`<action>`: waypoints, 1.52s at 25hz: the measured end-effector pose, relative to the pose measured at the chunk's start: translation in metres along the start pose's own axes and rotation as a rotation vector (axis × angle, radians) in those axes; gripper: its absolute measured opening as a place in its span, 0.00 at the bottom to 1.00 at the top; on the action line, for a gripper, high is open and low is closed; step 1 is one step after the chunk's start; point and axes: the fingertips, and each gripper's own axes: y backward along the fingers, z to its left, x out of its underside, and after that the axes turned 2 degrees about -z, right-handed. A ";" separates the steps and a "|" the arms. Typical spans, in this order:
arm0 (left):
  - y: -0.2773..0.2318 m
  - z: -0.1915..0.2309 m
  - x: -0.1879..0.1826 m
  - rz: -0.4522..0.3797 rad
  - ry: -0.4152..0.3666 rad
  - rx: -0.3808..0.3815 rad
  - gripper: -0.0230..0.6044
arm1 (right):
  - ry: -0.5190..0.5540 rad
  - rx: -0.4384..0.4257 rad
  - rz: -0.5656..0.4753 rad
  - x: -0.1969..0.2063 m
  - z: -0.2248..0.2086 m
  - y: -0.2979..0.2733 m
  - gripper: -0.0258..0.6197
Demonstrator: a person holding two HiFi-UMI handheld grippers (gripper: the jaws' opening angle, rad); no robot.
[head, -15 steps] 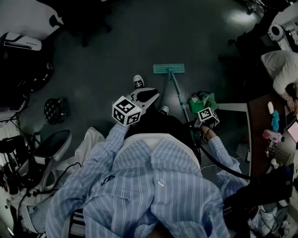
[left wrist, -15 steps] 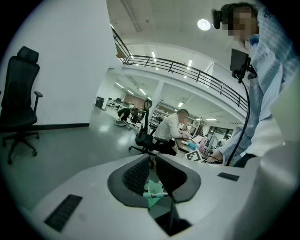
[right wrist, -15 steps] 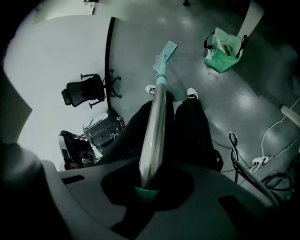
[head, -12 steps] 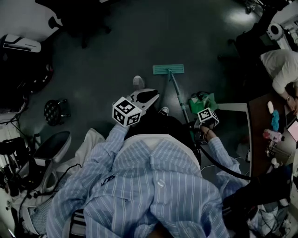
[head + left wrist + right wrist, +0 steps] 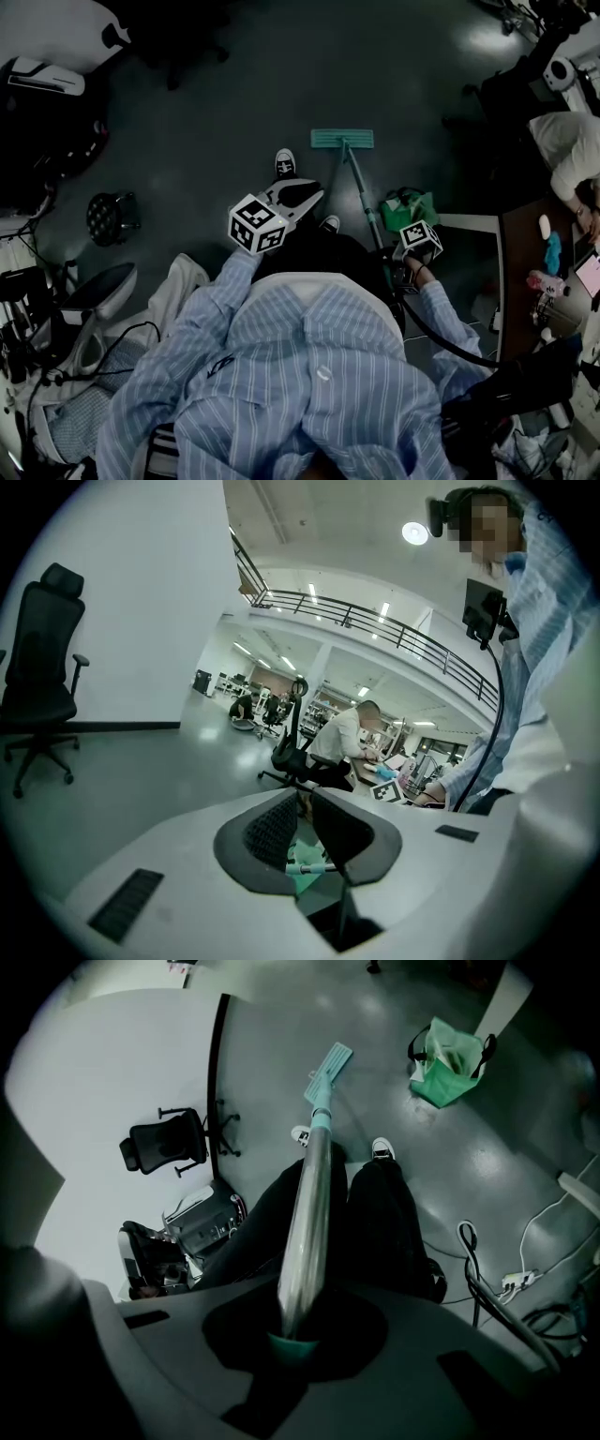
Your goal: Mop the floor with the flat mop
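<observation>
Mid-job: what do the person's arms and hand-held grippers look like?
The left hand-held gripper and right hand-held gripper are pale grey shells with dark jaw pads, each carrying a cube of black-and-white square markers. A black cable trails from the right one. The sleeves are light blue with white stripes.

One flat mop [image 5: 342,139], two grippers [image 5: 305,803] [image 5: 298,1330], two shoes [image 5: 285,162] [image 5: 328,223]

Item: my left shoe [image 5: 286,161]. Half a second ago it was a pale, blurred smear, lifted off the floor just left of the flat mop [image 5: 360,190] head [image 5: 342,139]. Now it is planted there again, sharp, with the dark toe marking plain.

Item: my outlook, slightly shifted. The black stool [image 5: 111,217], well left of the mop head, has slid up-left in frame. The seated person [image 5: 574,150], well right of it, has slid down towards the right edge.
</observation>
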 end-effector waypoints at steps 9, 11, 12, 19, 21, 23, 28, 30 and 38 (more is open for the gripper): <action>0.004 0.015 -0.009 -0.019 0.025 -0.009 0.11 | 0.000 0.025 0.002 -0.006 0.010 -0.002 0.10; 0.003 0.020 -0.010 -0.020 0.031 -0.008 0.11 | 0.000 0.031 0.005 -0.008 0.012 -0.003 0.10; 0.003 0.023 -0.010 -0.019 0.034 -0.008 0.11 | -0.002 0.033 0.006 -0.009 0.015 -0.004 0.10; -0.001 0.045 -0.015 0.015 0.037 0.017 0.11 | -0.005 0.062 0.026 -0.021 0.035 -0.010 0.09; 0.000 0.056 -0.020 0.018 0.048 0.015 0.11 | 0.001 0.074 0.042 -0.027 0.044 -0.013 0.09; 0.001 0.070 -0.027 0.014 0.065 0.006 0.11 | 0.007 0.093 0.051 -0.035 0.053 -0.016 0.09; 0.000 0.107 -0.035 0.001 0.109 -0.015 0.11 | 0.006 0.117 0.038 -0.065 0.069 -0.023 0.09; -0.005 0.122 -0.036 0.003 0.121 -0.017 0.11 | -0.002 0.103 0.027 -0.082 0.077 -0.025 0.09; -0.022 0.194 -0.056 0.053 0.121 -0.018 0.11 | 0.019 0.075 0.045 -0.150 0.167 -0.026 0.09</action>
